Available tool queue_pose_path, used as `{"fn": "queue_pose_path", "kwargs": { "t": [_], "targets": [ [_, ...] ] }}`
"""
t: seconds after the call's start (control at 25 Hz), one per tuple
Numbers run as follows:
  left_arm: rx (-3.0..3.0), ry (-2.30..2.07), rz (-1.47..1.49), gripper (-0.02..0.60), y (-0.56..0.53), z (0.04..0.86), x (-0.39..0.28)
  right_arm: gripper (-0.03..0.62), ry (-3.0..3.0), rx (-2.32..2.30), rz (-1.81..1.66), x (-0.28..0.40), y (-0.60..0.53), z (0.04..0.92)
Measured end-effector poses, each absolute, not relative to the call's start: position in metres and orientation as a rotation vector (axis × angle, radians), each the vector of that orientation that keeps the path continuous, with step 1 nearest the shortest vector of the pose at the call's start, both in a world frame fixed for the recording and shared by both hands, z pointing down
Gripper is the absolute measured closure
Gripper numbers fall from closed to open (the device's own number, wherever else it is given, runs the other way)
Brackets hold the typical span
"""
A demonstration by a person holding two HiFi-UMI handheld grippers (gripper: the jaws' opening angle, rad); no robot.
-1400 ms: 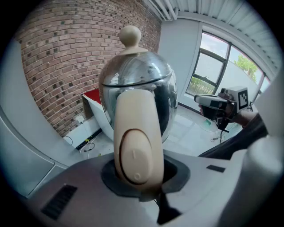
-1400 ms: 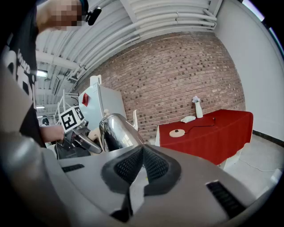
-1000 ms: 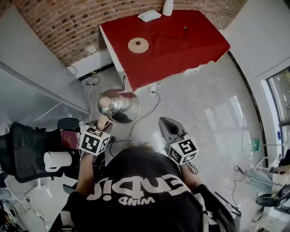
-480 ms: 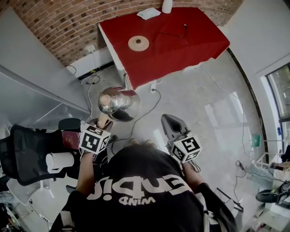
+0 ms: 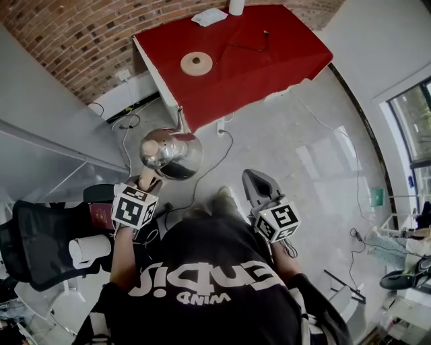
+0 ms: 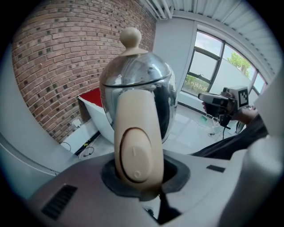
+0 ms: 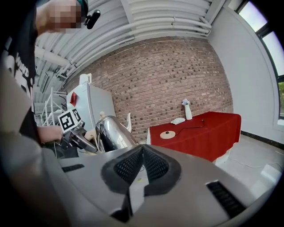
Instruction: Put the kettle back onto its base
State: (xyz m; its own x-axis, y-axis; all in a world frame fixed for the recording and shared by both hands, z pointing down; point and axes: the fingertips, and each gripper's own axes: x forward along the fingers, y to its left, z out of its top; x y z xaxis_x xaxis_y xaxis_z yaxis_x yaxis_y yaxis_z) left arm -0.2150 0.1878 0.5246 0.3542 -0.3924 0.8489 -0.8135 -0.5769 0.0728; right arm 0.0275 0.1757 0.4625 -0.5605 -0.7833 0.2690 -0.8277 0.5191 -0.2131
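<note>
The shiny steel kettle, with a cream knob on its lid, hangs above the floor in front of the red table. My left gripper is shut on its cream handle, and the kettle body stands upright beyond the jaws. The round cream base lies on the table's left part with its cord trailing right. In the right gripper view the base and the kettle also show. My right gripper hovers over the floor to the kettle's right, shut on nothing.
A white bottle and a white cloth sit at the table's far edge. Cables run across the floor below the table. A black office chair stands at the left, a brick wall behind the table, windows at the right.
The person has stepped a little toward the red table, carrying the kettle along in the left gripper. The right gripper has stayed beside it, still shut.
</note>
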Motion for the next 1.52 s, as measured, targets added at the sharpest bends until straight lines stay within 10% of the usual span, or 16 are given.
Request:
{"fn": "queue_pose_path", "kwargs": {
  "t": [1.52],
  "targets": [
    [2.011, -1.195, 1.116, 0.517, -0.084, 0.521, -0.126, 0.573, -2.707, 1.232, 0.494, 0.122, -0.118, 0.467]
  ]
}}
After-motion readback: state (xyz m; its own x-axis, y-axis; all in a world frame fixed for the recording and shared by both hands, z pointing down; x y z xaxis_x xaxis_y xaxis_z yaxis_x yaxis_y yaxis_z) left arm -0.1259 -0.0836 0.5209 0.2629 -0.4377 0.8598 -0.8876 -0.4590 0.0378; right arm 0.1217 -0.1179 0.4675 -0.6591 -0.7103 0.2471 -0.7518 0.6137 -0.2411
